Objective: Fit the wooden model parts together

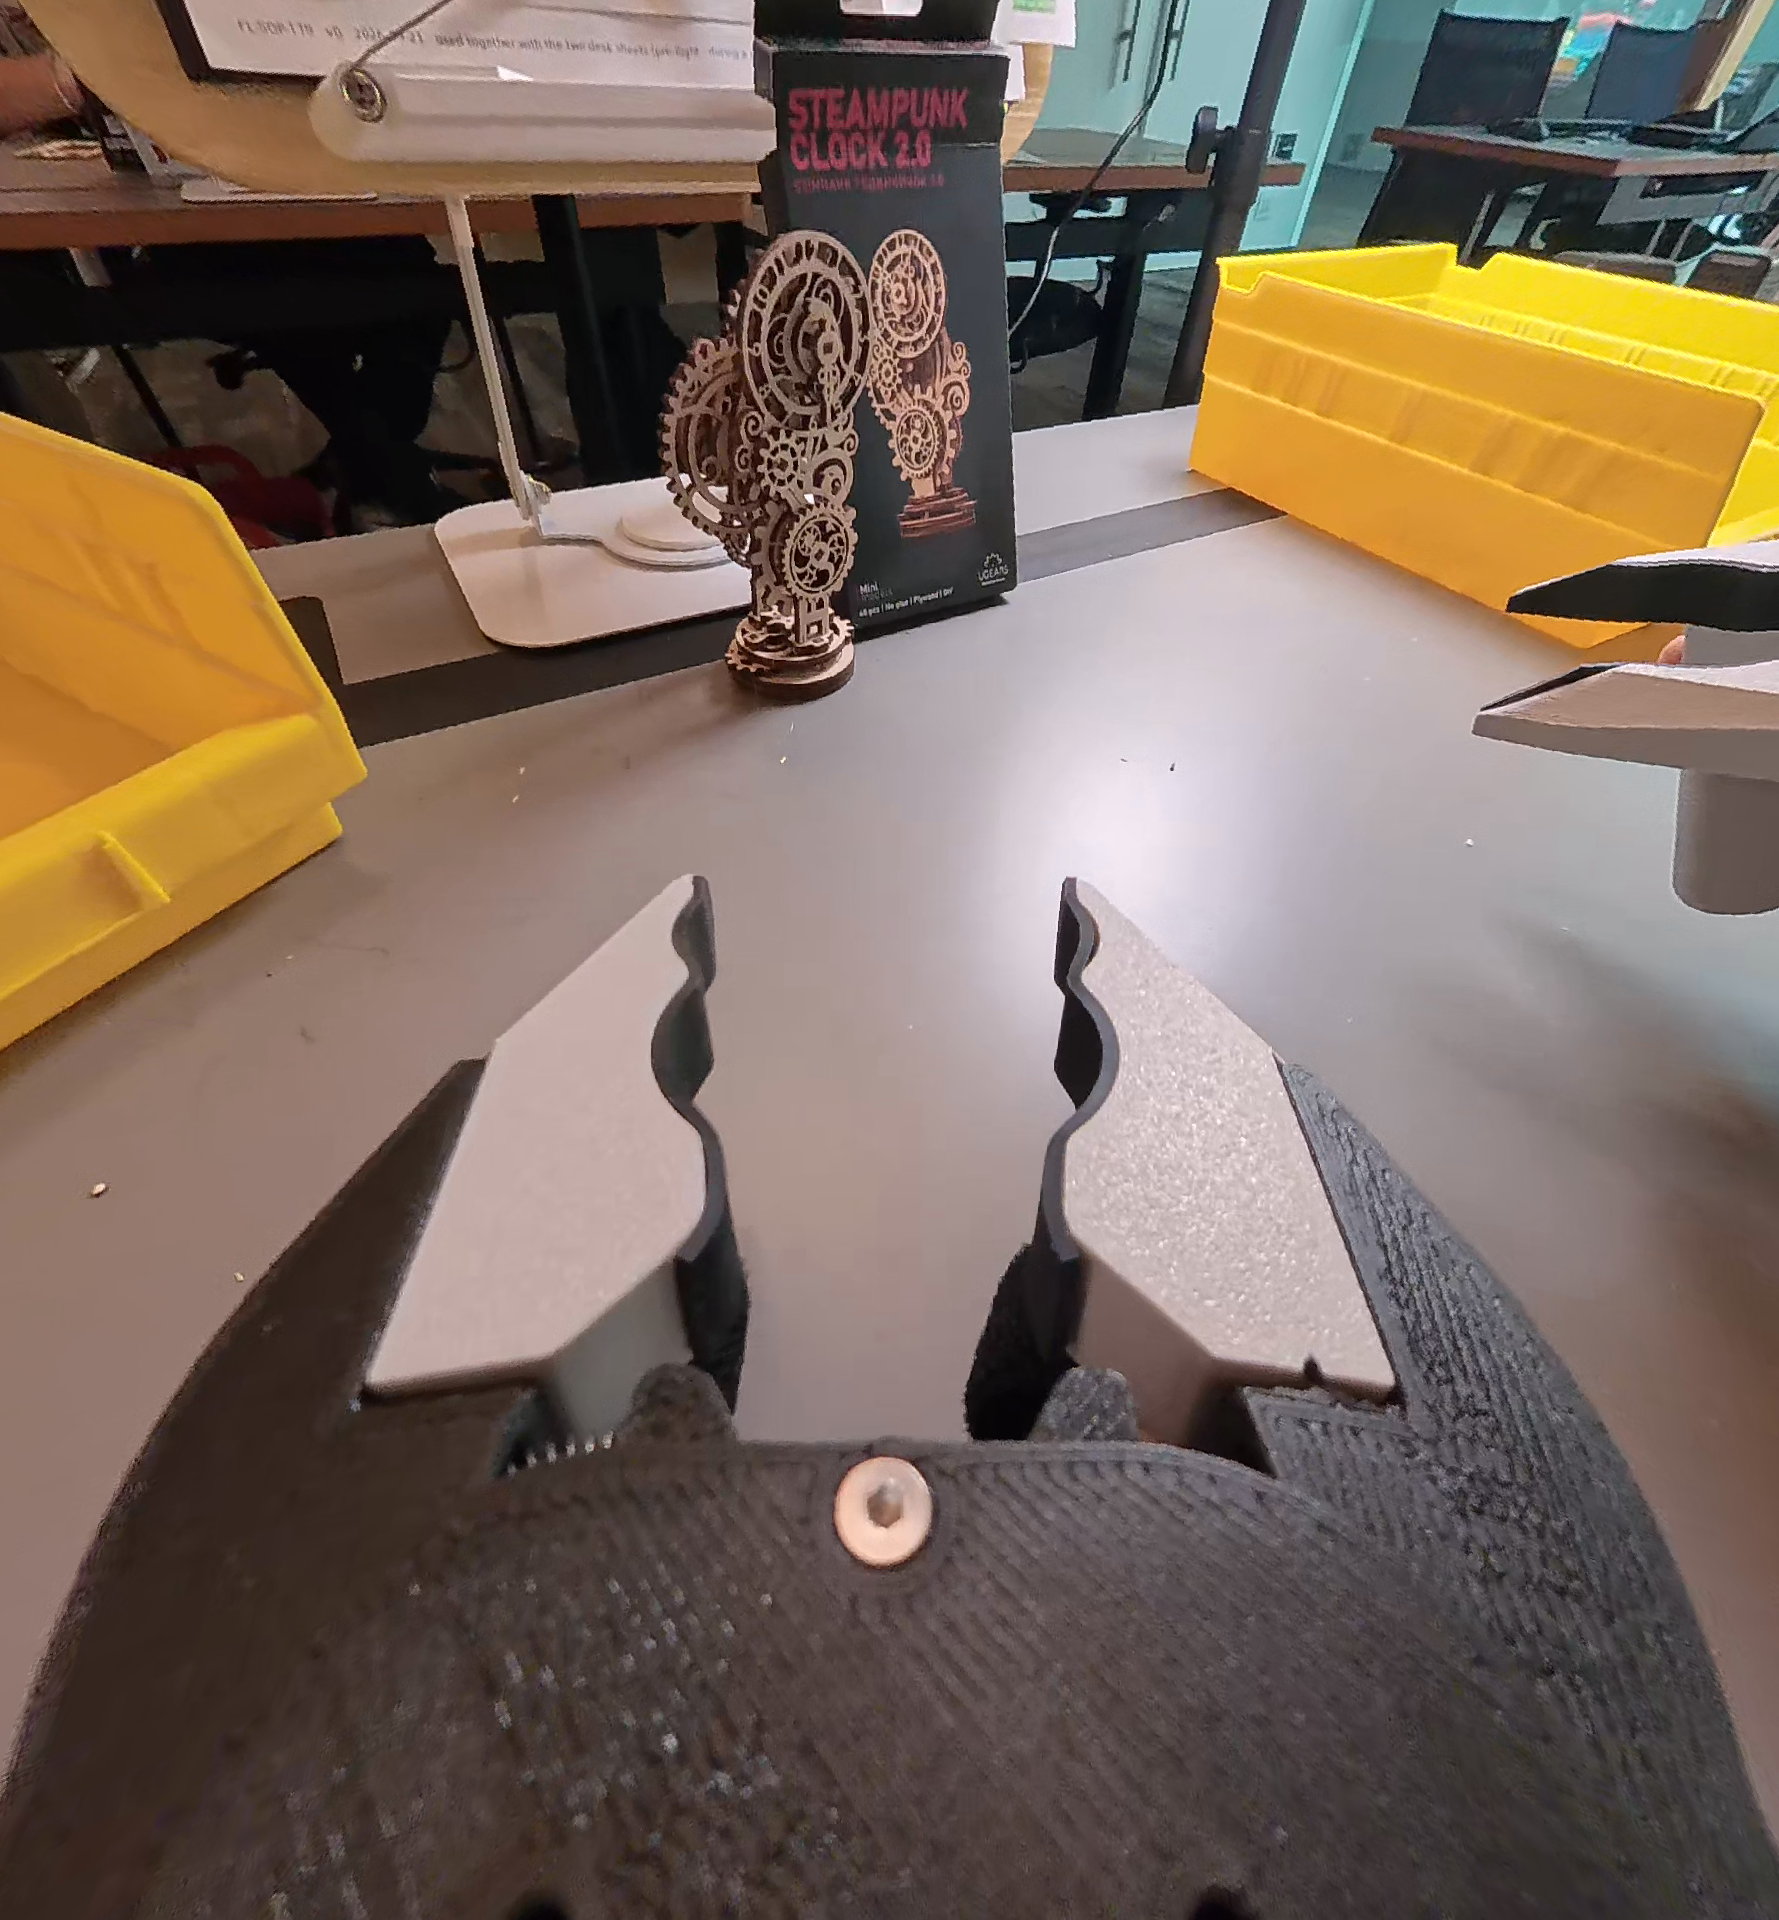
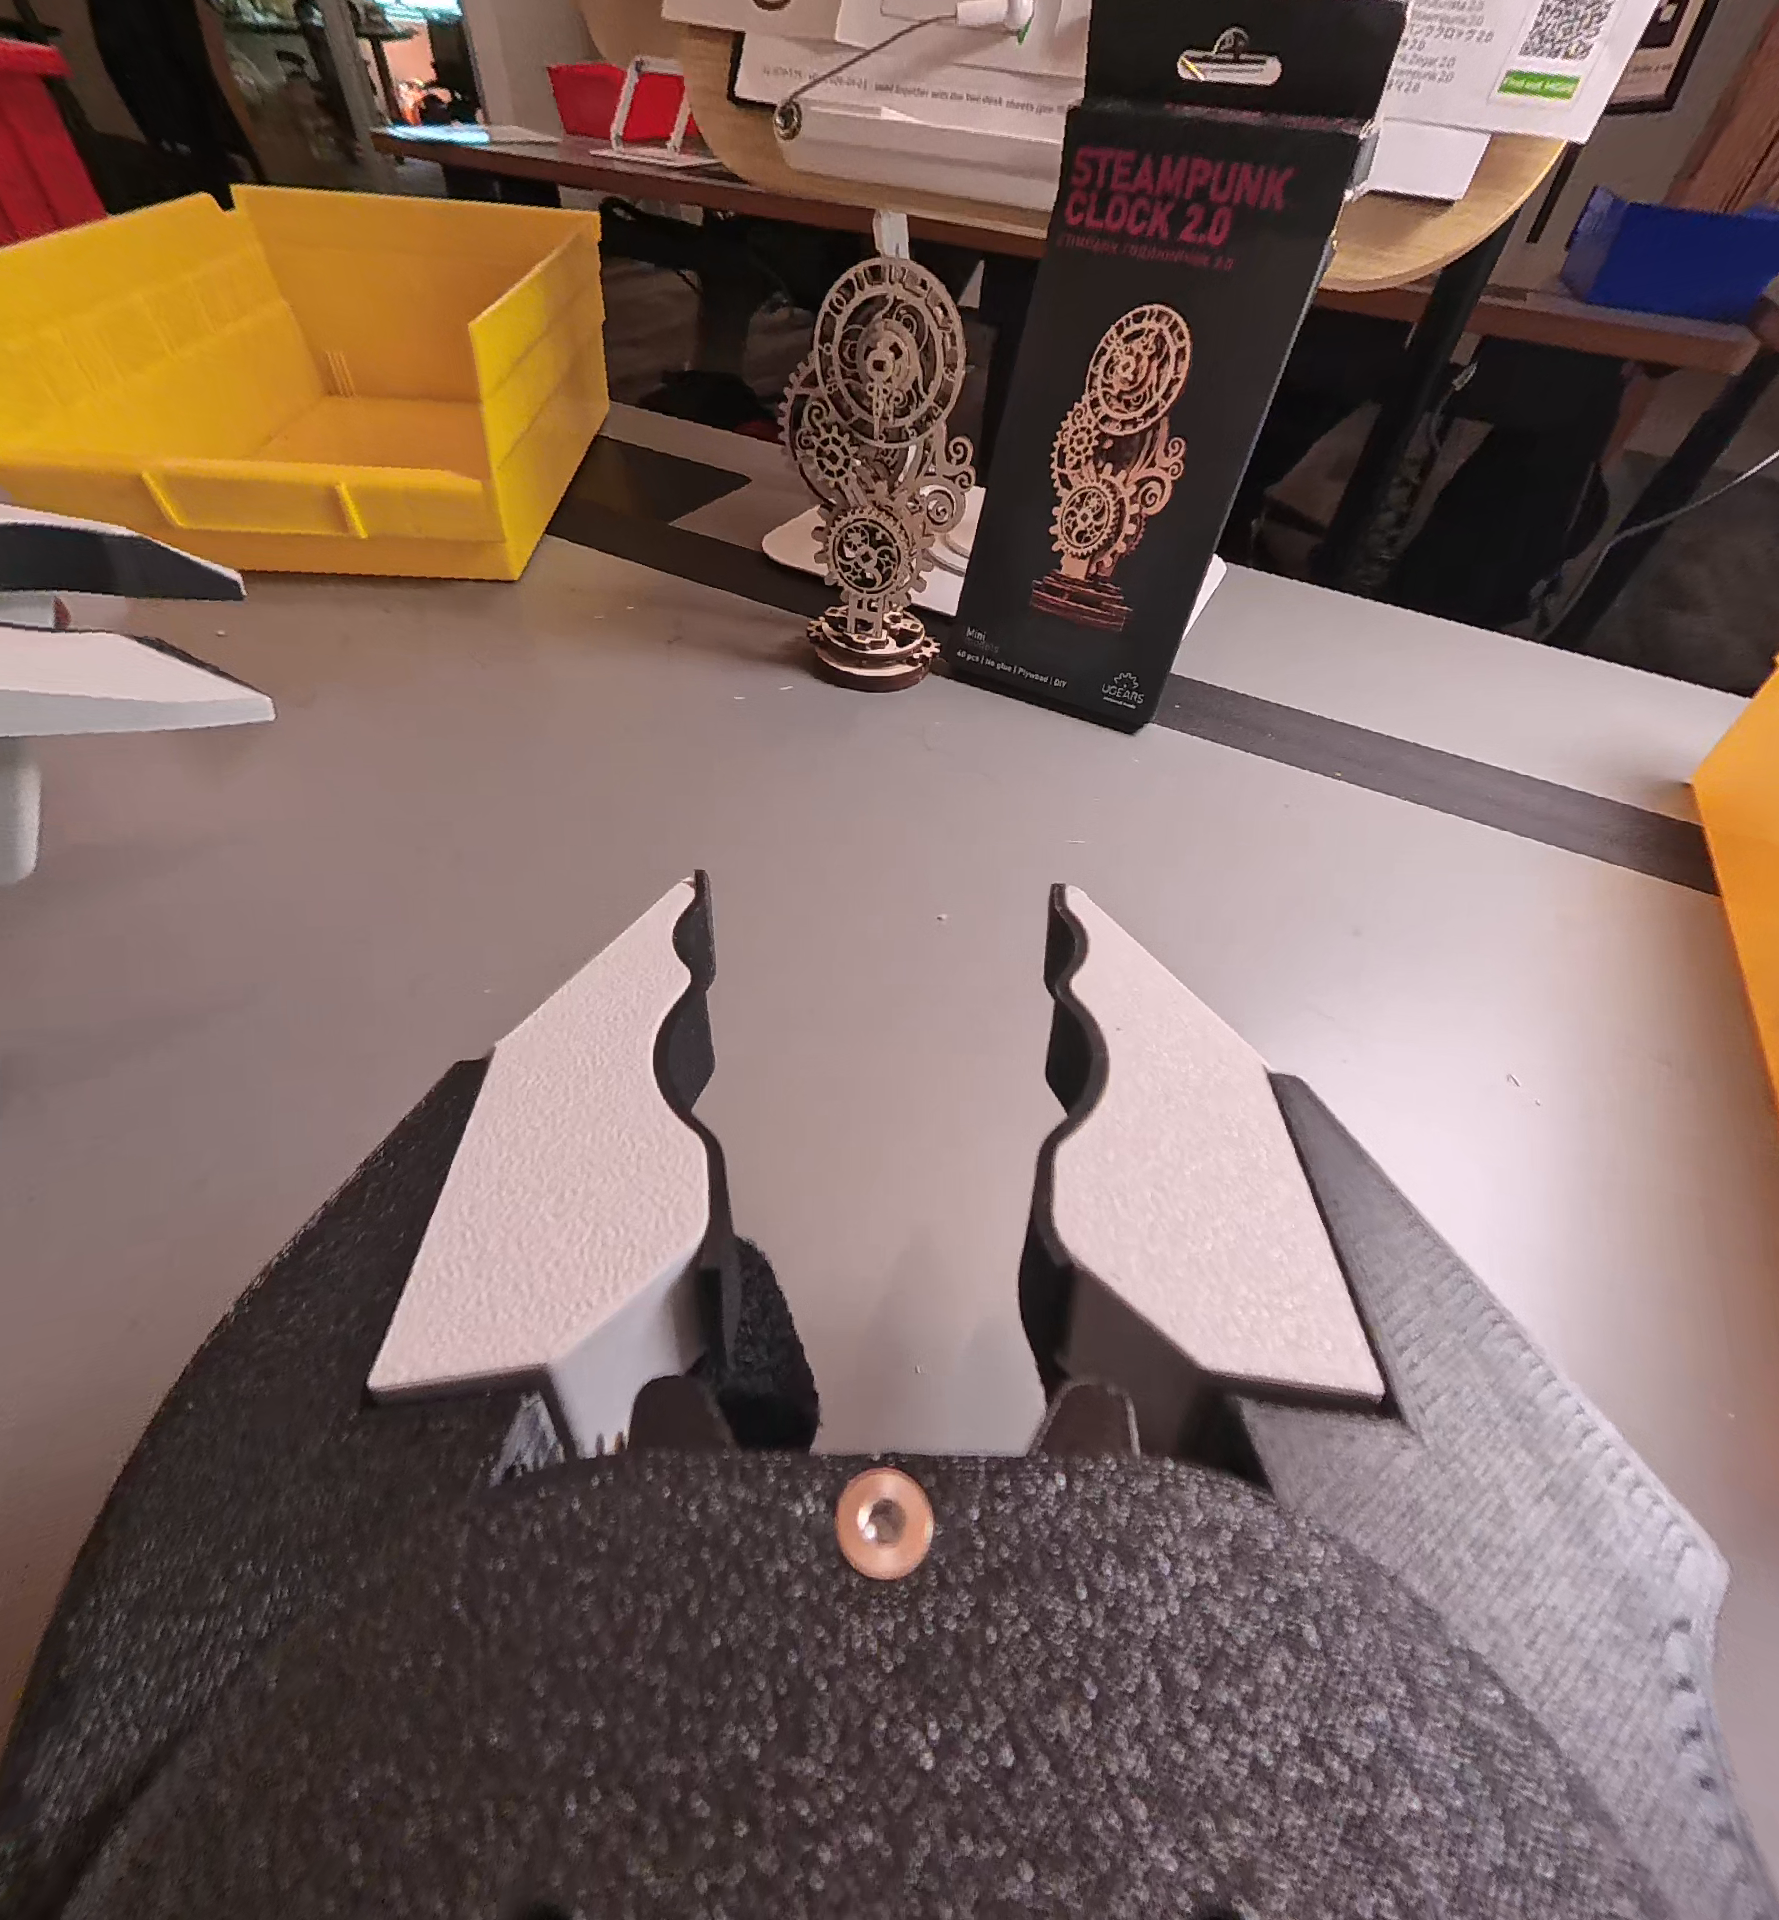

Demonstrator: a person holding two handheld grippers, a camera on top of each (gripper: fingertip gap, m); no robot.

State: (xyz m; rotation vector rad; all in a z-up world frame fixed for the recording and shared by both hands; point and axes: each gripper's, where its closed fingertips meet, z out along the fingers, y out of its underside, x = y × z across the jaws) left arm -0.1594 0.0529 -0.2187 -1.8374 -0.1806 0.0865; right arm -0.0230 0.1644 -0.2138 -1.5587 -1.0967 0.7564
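With both your left gripper [image 1: 885,894] and right gripper [image 2: 877,894] wide open and empty, the wooden clock model [image 1: 786,468] at upper centre looks fully assembled, so no fitting step seems left.

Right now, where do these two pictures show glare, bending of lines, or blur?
Left wrist view: a pale glare patch on the grey table; the yellow bin edges curve from wide-angle distortion. Right wrist view: the wooden clock model is sharp, the background rooms softer, and the black box leans.
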